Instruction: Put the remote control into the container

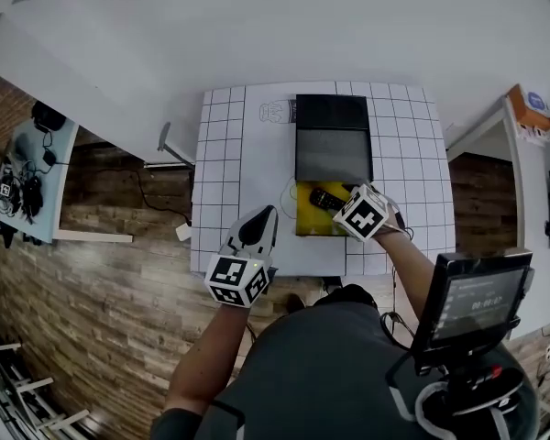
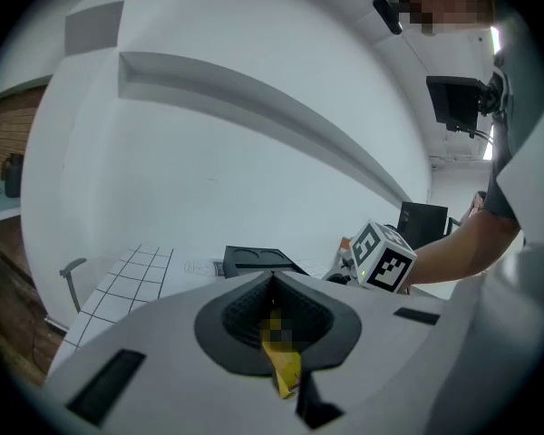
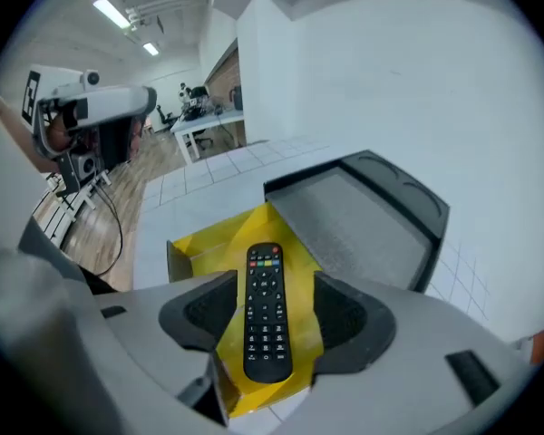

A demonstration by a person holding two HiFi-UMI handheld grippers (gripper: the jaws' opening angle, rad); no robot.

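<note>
My right gripper hangs over the yellow container, jaws spread wide. The black remote control lies inside the container with neither pad touching it. Just beyond sits a black tray. My left gripper, near left, has its jaws pressed together, and the remote's key markings are too small to read.

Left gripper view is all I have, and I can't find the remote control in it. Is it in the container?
Observer: Yes; the right gripper view shows the remote control lying buttons up in the yellow container.
Operator: Is it gripped?
Observer: No; the right gripper has its jaws open on either side, pads clear of it.
Operator: Where's my own gripper?
Observer: Head view: the left gripper is at the table's near edge, left of the container, apart from it.
</note>
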